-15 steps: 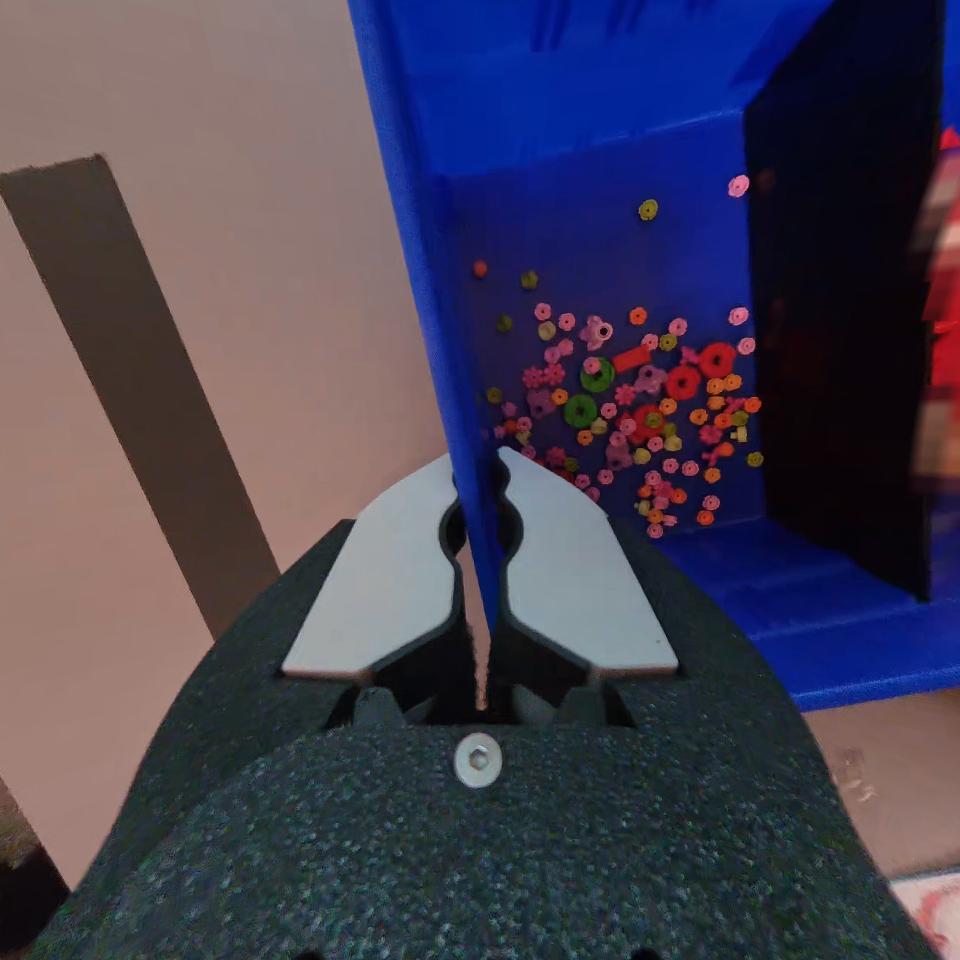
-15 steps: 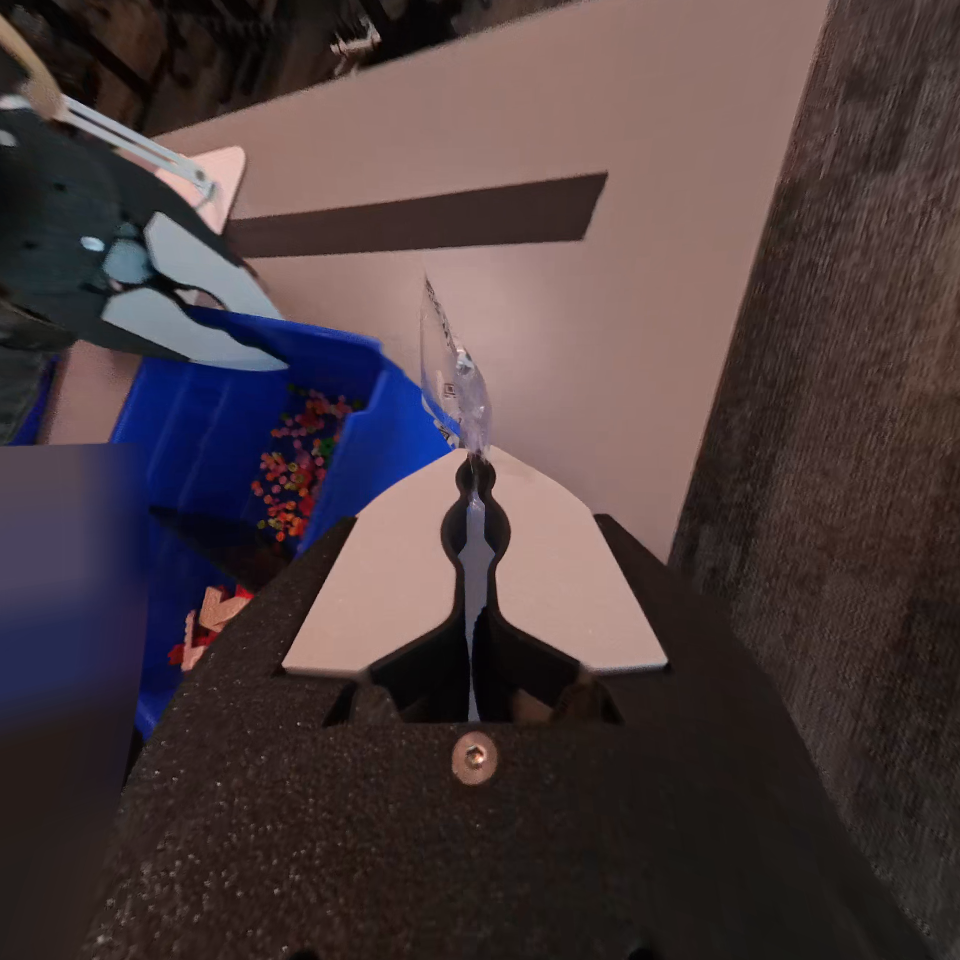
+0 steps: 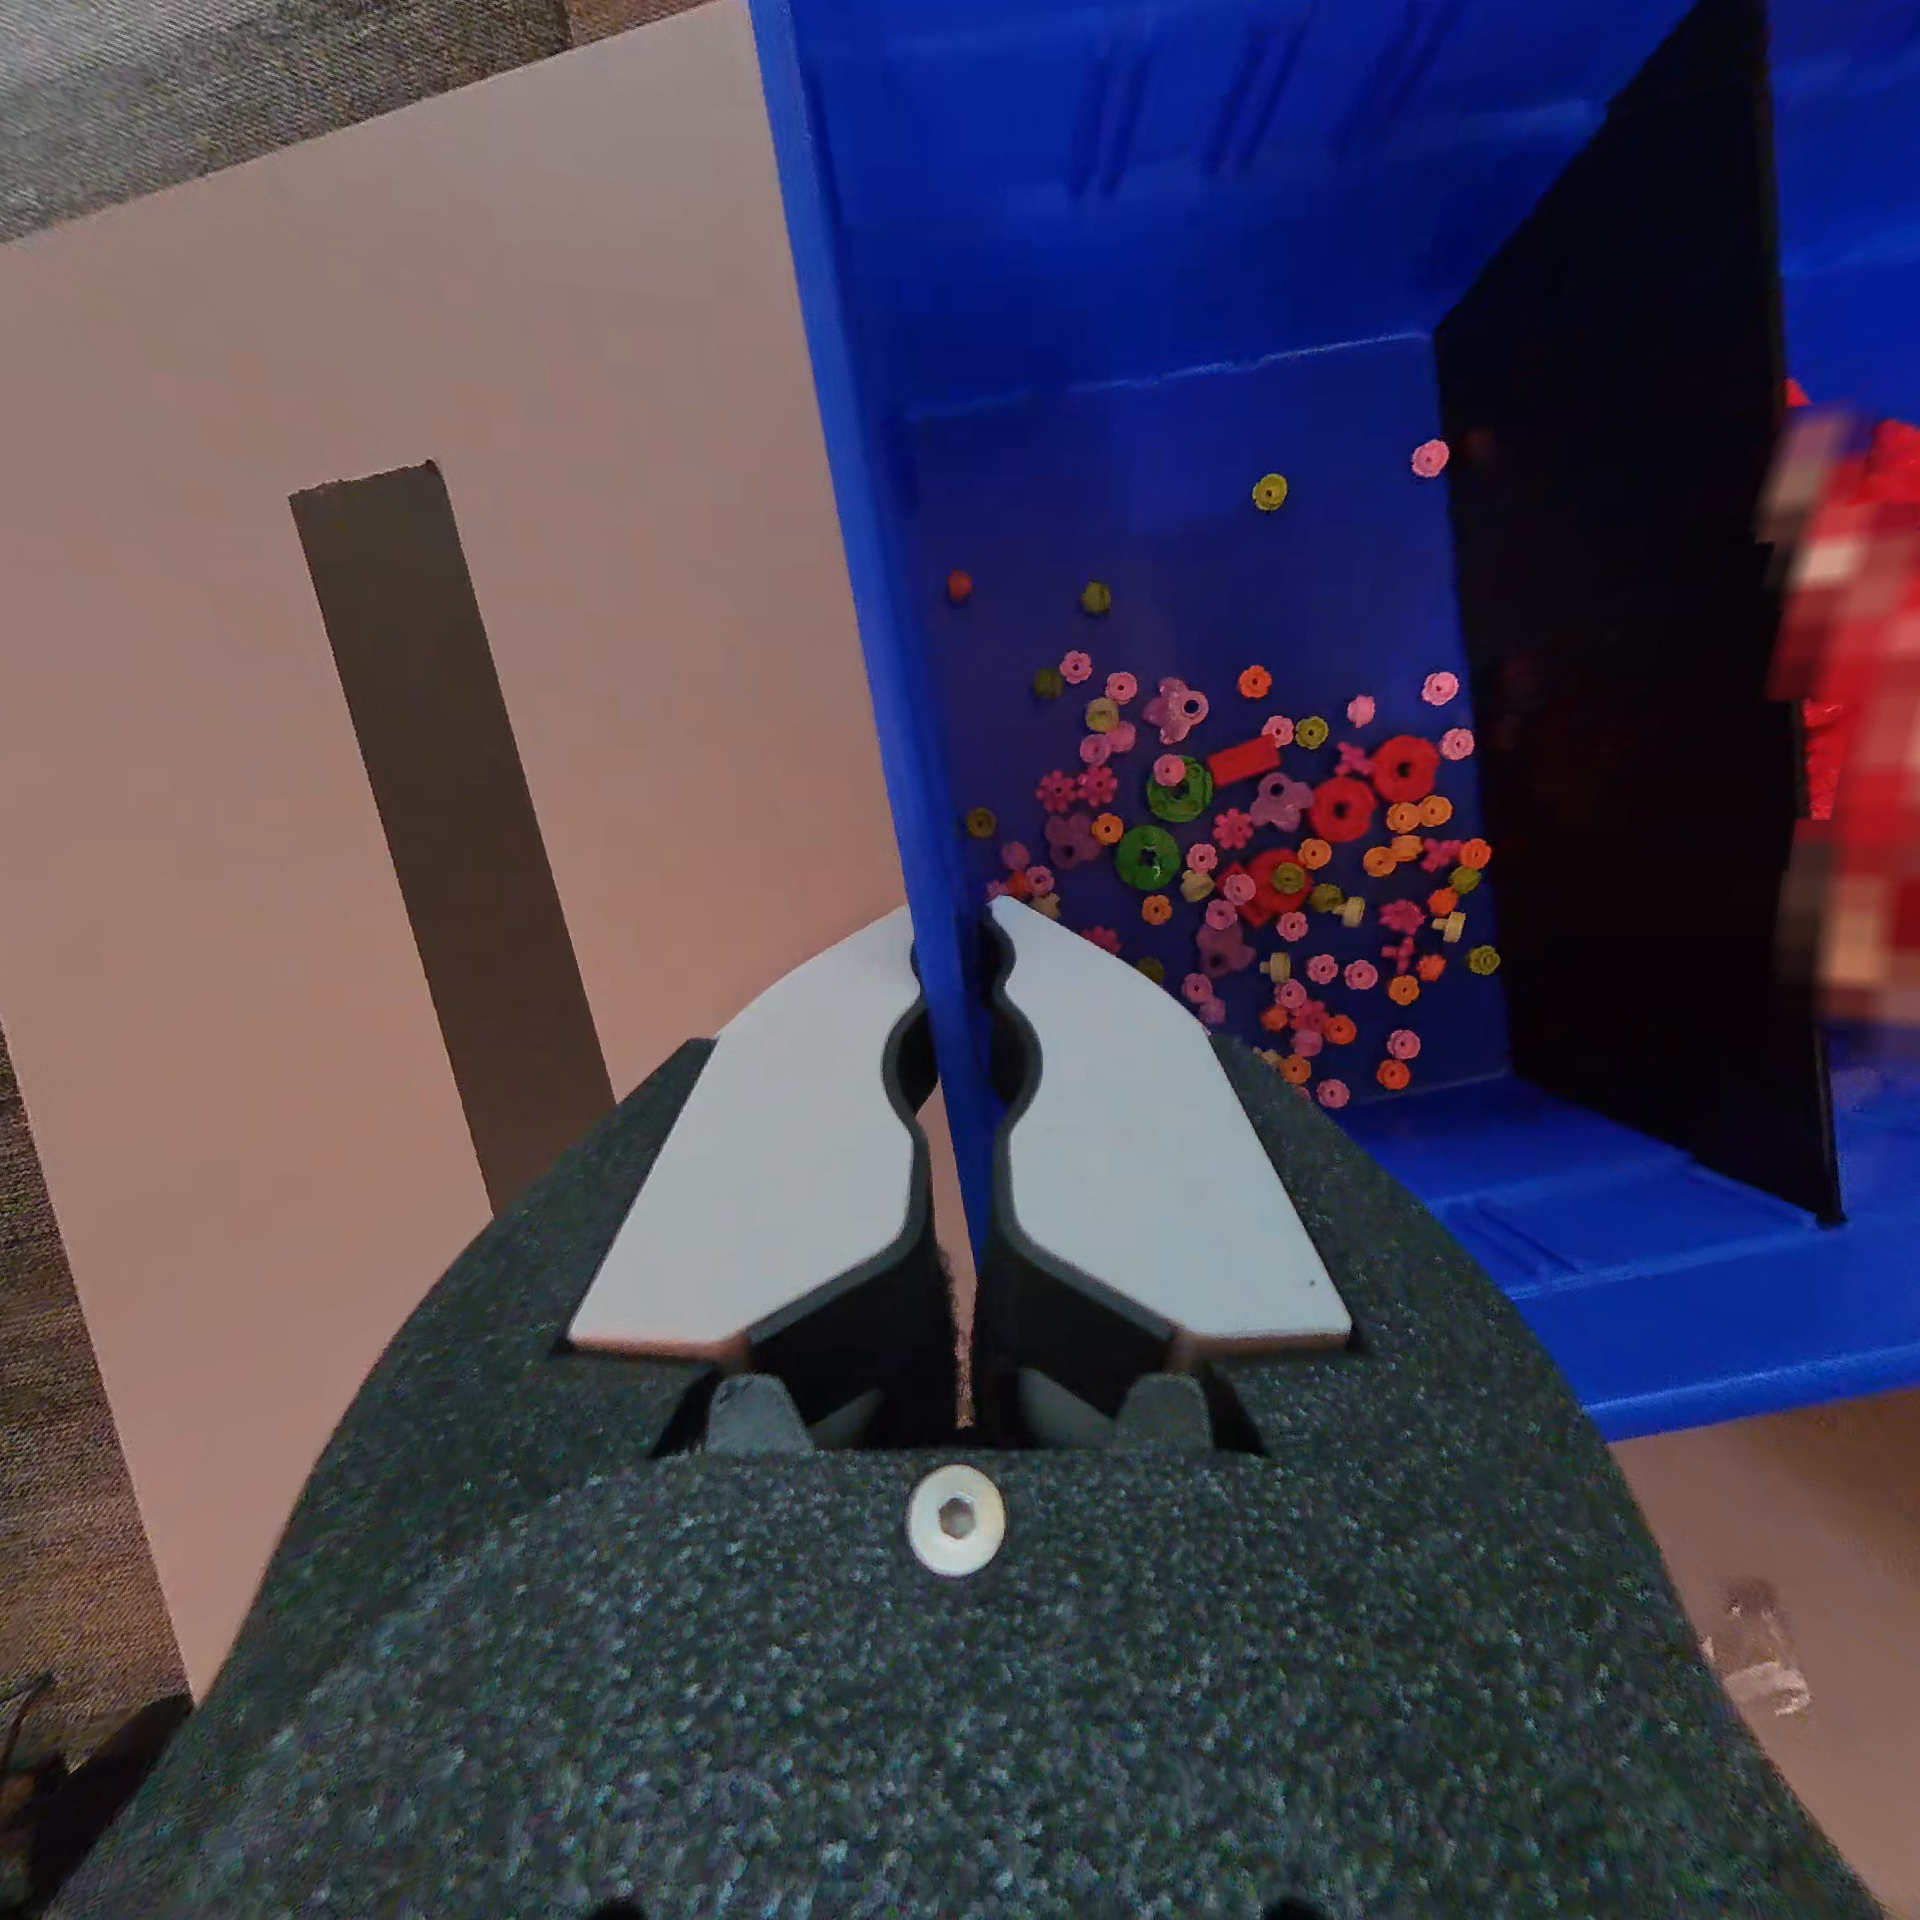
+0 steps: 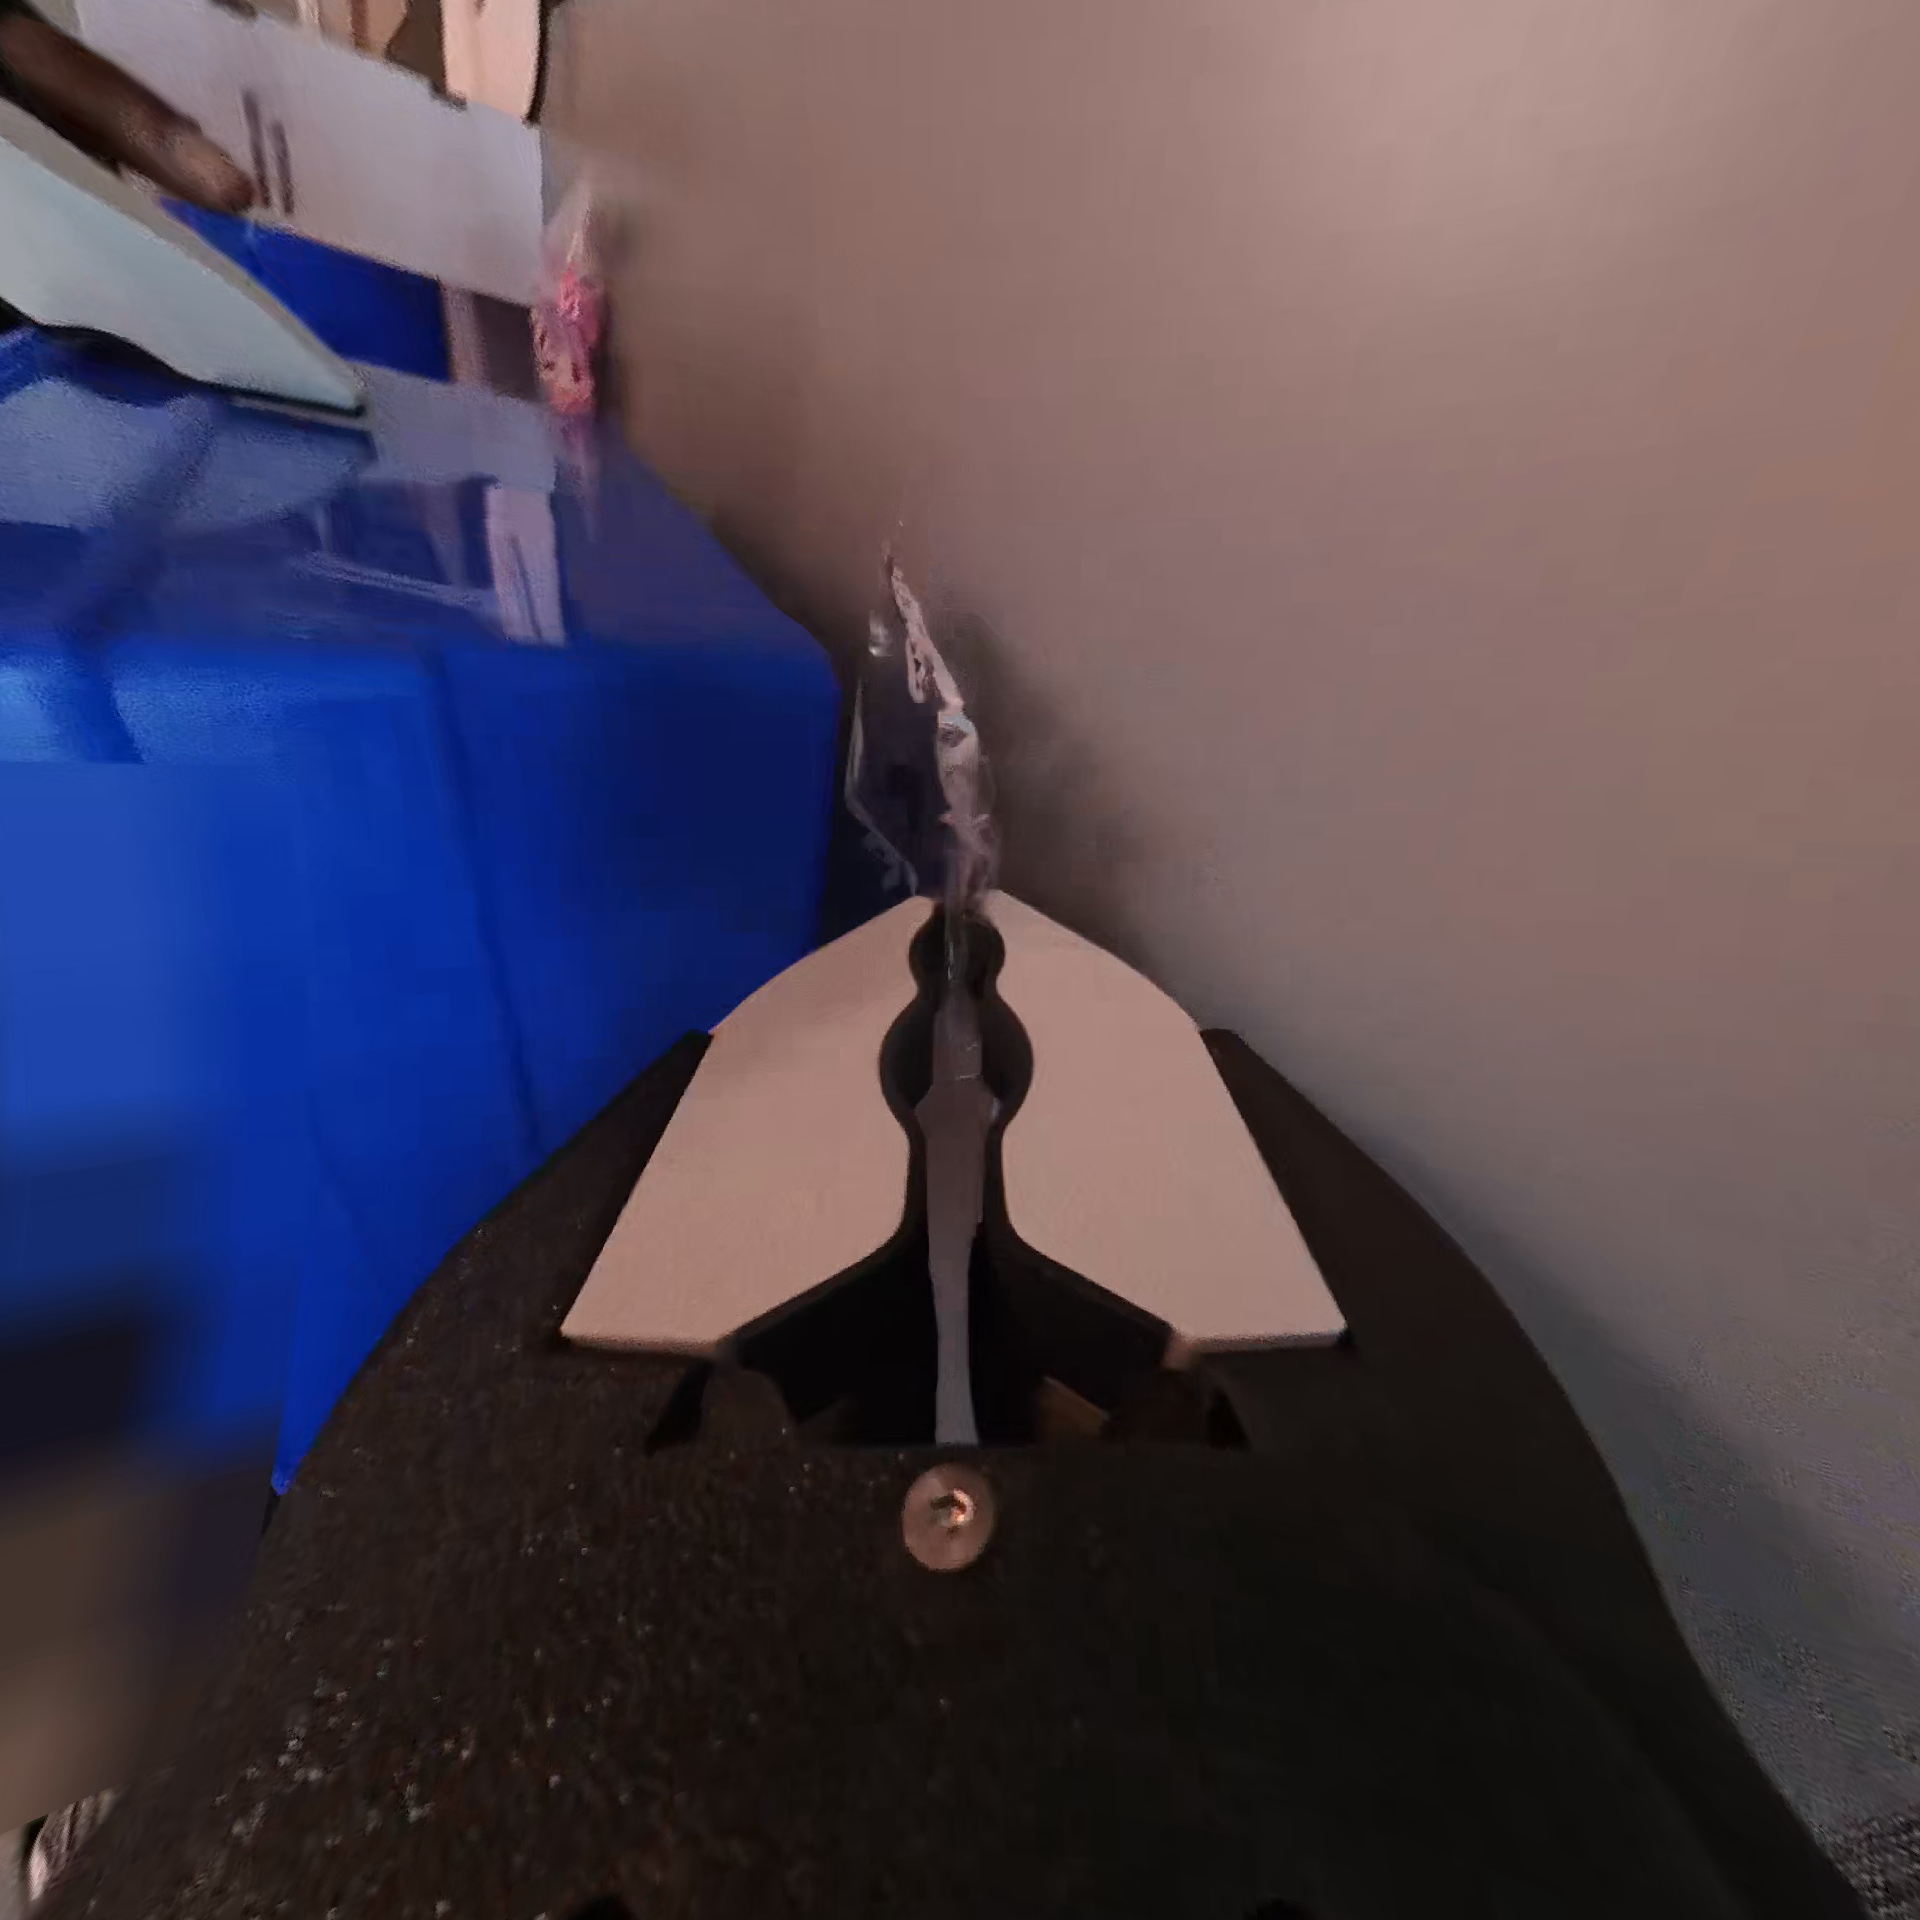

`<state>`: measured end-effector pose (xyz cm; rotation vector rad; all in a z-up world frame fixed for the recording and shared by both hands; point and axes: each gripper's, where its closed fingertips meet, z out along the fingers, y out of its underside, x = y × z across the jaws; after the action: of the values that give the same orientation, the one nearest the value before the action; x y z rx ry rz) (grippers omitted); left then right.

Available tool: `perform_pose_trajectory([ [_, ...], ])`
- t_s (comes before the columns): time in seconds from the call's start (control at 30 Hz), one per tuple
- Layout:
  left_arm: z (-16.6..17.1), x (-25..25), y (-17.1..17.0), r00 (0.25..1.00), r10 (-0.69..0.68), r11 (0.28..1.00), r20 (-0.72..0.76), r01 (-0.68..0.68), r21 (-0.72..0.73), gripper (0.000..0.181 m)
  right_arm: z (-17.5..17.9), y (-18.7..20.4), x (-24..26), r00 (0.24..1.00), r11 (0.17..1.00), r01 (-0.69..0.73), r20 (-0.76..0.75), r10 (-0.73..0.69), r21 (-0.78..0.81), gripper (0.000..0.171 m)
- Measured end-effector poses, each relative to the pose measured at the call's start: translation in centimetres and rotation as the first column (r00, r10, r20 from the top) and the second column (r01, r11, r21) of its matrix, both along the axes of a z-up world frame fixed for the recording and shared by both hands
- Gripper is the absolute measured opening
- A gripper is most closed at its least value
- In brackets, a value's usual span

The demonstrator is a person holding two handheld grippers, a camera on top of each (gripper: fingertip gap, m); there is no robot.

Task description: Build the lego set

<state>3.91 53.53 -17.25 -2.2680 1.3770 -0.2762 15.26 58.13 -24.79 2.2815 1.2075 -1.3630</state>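
Left wrist view shows the lego pieces (image 3: 1262,831), a loose scatter of small round and flower-shaped studs in pink, orange, red, green and olive, lying on the floor of a blue plastic bin (image 3: 1143,260) ahead and to the right of the fingertips. The left gripper (image 3: 954,935) is clamped on the bin's left side wall, one finger outside it and one inside, with the wall's edge running down between them. A black divider (image 3: 1621,727) stands in the bin to the right of the pieces, and beyond it lies a red mass partly covered by a mosaic patch. Left of the gripper spreads a pale pinkish table top (image 3: 260,727) with a strip of dark tape (image 3: 436,810) on it; grey carpet (image 3: 208,94) shows past the table's far edge.

Right wrist view is blurred. The right gripper (image 4: 954,914) is pinched closed on a clear plastic bag (image 4: 925,727), which sticks up from between the fingertips; whether it holds anything cannot be told. The blue bin's outer wall (image 4: 416,883) stands just to the left of the gripper. Farther off to the upper left, another small bag with pink contents (image 4: 569,312) shows beside the pale finger of the left gripper (image 4: 156,301).
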Motion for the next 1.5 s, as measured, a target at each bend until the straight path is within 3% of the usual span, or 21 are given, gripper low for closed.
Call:
perform_pose_trajectory([
  [0.1,0.0,0.0,-0.1,1.000,0.000,1.000,-0.003,0.000,0.006,0.003,-0.5,-1.2,-0.4,0.995,0.995,-0.098,0.012,0.098,0.005,0.013],
  [0.13,0.1,-0.1,-0.1,1.000,0.000,1.000,0.000,0.000,0.008,0.003,-0.2,-0.8,-0.2,0.995,0.994,-0.105,0.003,0.105,0.035,0.021],
  [0.2,0.4,-0.2,-0.2,1.000,0.000,1.000,0.008,0.000,0.014,0.003,1.1,0.6,0.3,0.998,0.998,-0.047,-0.045,0.049,0.044,0.053],
  [0.23,0.4,-0.3,-0.2,1.000,0.001,1.000,0.006,-0.001,0.015,0.003,2.0,1.2,0.7,0.997,1.000,-0.010,-0.071,0.011,0.013,0.055],
  [0.43,0.2,-0.1,0.0,1.000,-0.002,1.000,0.003,0.002,0.021,0.004,2.4,5.6,1.1,0.963,0.955,0.228,-0.190,-0.192,0.191,0.034],
  [0.53,0.5,0.1,0.0,1.000,-0.007,0.999,-0.001,0.007,0.032,0.004,1.0,7.6,0.4,0.935,0.892,0.344,-0.189,-0.299,0.294,0.011],
  [0.6,0.6,0.1,-0.1,1.000,-0.006,0.999,-0.002,0.006,0.034,0.004,0.6,6.6,-0.8,0.949,0.899,0.301,-0.194,-0.249,0.319,0.000],
  [0.67,0.5,0.1,-0.1,1.000,-0.003,0.999,-0.001,0.003,0.033,0.004,-0.9,3.6,-1.3,0.992,0.934,0.110,-0.101,-0.080,0.340,0.000],
  [0.73,0.4,0.0,0.0,1.000,0.001,1.000,-0.001,-0.001,0.031,0.004,-0.9,0.0,-1.8,0.992,0.970,-0.056,-0.095,0.081,0.237,0.000],
  [0.8,0.2,-0.1,0.0,1.000,0.004,0.999,-0.001,-0.004,0.032,0.004,-0.9,0.3,-2.0,0.994,0.966,-0.036,-0.091,0.060,0.255,0.000],
  [0.9,0.1,-0.1,0.0,1.000,0.008,0.999,-0.001,-0.008,0.031,0.004,1.2,3.0,-1.9,0.975,0.964,0.144,-0.200,-0.099,0.224,0.000],
  [0.97,0.2,-0.1,0.0,1.000,0.004,0.999,-0.003,-0.004,0.038,0.004,0.4,4.9,-0.6,0.977,0.930,0.196,-0.147,-0.157,0.310,0.000],
  [1.07,0.4,-0.1,-0.1,1.000,0.000,0.999,-0.005,0.000,0.045,0.004,-1.3,4.2,0.0,0.991,0.928,0.129,-0.074,-0.110,0.351,0.000],
  [1.27,0.1,-0.1,0.0,1.000,0.003,0.999,-0.007,-0.002,0.047,0.005,-1.2,-0.7,-1.2,0.988,0.957,-0.098,-0.089,0.126,0.273,0.000],
  [1.37,0.0,-0.2,0.1,1.000,0.005,0.999,-0.002,-0.005,0.042,0.005,-0.6,1.8,-0.2,0.996,0.954,0.014,-0.091,0.014,0.298,0.000],
  [1.5,-0.7,-0.4,0.3,1.000,0.010,1.000,0.000,-0.010,0.025,0.006,2.2,6.2,2.3,0.964,0.868,0.255,-0.175,-0.198,0.425,0.000],
])
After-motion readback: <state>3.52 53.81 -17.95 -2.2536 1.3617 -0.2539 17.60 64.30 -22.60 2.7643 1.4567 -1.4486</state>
